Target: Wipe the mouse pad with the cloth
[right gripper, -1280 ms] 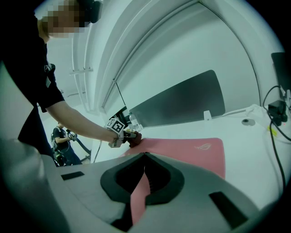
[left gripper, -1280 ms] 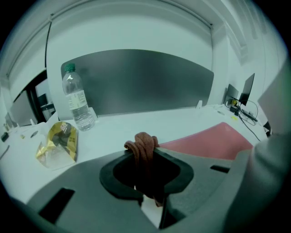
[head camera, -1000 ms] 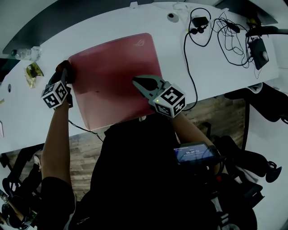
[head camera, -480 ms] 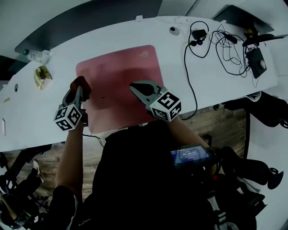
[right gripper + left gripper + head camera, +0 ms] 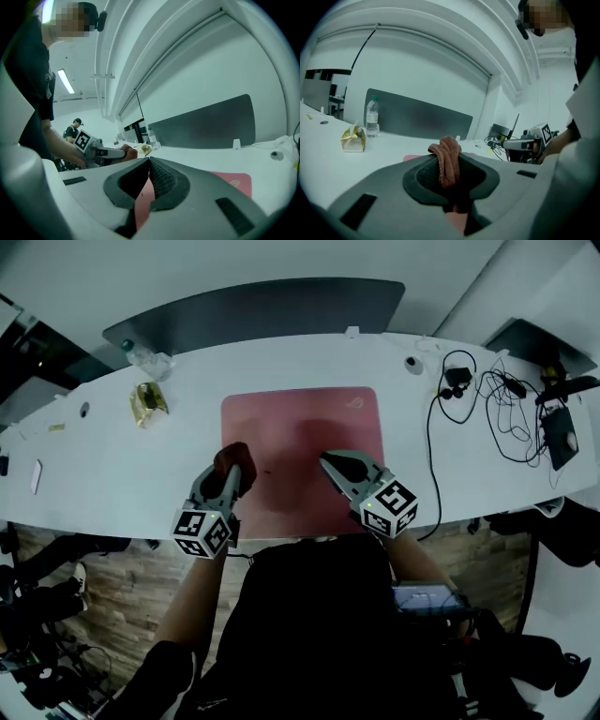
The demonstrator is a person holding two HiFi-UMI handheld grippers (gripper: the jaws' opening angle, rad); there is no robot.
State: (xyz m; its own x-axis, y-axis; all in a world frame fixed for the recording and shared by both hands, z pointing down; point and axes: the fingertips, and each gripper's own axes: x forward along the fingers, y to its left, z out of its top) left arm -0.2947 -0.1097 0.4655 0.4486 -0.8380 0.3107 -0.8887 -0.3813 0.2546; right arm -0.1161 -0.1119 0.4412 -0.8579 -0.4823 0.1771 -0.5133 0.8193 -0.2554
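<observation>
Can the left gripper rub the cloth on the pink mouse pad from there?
Probably yes: the left gripper, shut on the cloth, sits at the mouse pad's left edge, with nothing between.

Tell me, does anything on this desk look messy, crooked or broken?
Nothing looks spilled or broken. The pink rectangular mouse pad lies flat and square on the white desk. Only the loose black cables sprawl tangled at the desk's right end.
</observation>
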